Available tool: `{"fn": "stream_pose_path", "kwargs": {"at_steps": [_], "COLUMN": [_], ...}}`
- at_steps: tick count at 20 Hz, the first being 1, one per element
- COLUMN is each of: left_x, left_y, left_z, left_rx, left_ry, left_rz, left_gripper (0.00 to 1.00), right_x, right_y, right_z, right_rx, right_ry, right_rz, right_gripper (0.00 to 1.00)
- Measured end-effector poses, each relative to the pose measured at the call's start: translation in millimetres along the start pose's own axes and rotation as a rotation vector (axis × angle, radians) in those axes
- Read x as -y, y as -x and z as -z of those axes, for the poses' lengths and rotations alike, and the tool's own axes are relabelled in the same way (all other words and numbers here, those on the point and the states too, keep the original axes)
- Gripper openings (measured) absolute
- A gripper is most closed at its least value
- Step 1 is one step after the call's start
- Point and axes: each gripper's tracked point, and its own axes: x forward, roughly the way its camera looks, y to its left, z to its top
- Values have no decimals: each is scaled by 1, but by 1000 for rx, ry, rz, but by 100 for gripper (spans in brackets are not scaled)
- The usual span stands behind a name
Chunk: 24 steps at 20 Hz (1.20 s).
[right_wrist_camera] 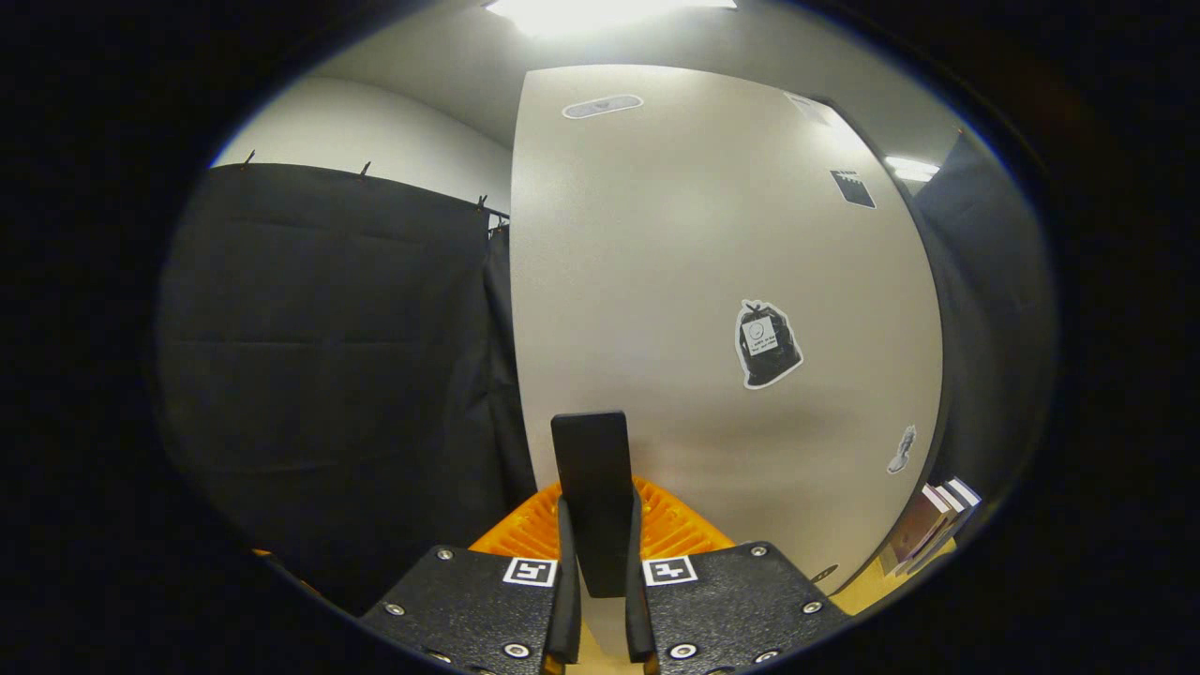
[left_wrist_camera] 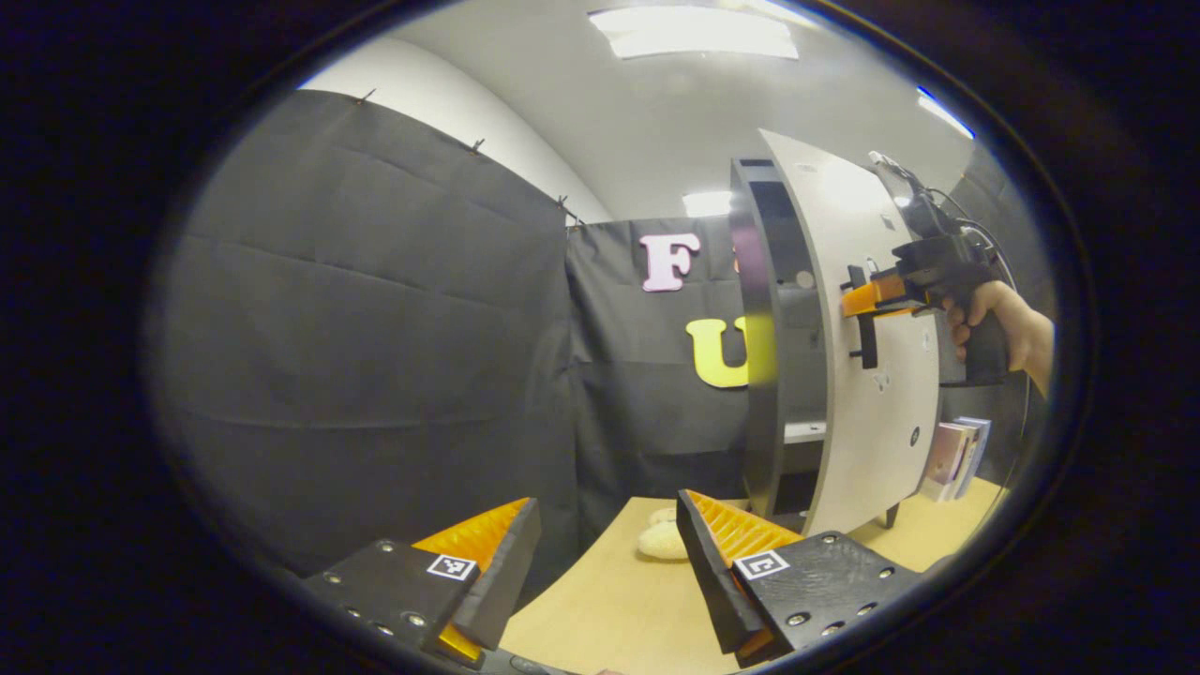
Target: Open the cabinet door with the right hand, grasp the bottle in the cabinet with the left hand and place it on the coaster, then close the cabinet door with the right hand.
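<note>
R tool (right_wrist_camera: pixel 597 562) clamped on black handle (right_wrist_camera: pixel 591 487), pale stickered door (right_wrist_camera: pixel 712 281) ajar; L tool (left_wrist_camera: pixel 607 553) apart

No wording is showing clearly enough to read. On the cabinet door (right_wrist_camera: pixel 712 281), a trash-bag sticker (right_wrist_camera: pixel 768 344) right of the handle (right_wrist_camera: pixel 592 487) is carrying a small white label with print too fine to make out. Stickers near the door's top edge are staying blurred. The square coded markers (right_wrist_camera: pixel 530 571) on the tool are bearing patterns, not letters.
</note>
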Motion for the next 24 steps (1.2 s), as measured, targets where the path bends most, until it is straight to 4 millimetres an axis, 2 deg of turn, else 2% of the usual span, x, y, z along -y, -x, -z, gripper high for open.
{"fn": "stream_pose_path", "kwargs": {"at_steps": [3,4,5,6,8,9,12,13,16,19,20,23,24], "left_x": [20,26,31,37,50,56,76,85,110,138,148,177,186], "left_y": [-8,-10,-10,-12,-13,-14,-19,-20,-22,-24,-26,-31,-32], "left_z": [3,3,3,2,3,4,3,1,-2,-9,-10,-11,-10], "left_rx": [-5,-4,-6,-5,-4,-8,-14,-12,-9,0,4,6,4], "left_ry": [11,13,18,24,36,38,30,29,33,36,38,41,43], "left_rz": [47,57,68,78,102,113,148,160,202,247,262,304,317], "left_gripper": [88,80,84,80,80,84,80,84,80,80,84,84,80], "right_x": [4,5,7,8,10,11,14,16,20,25,27,34,36], "right_y": [9,12,15,19,26,28,34,37,43,49,52,57,58], "right_z": [0,0,0,-1,-2,-2,-3,-4,-4,-5,-5,-7,-7], "right_rx": [-11,-12,-10,-8,-6,-8,0,2,0,0,0,9,14], "right_ry": [-7,-8,-6,0,2,4,15,16,12,18,20,28,26], "right_rz": [-23,-29,-33,-36,-33,-33,-33,-32,-33,-34,-31,-18,-13], "right_gripper": [19,19,19,19,19,19,19,19,19,19,19,19,19]}}
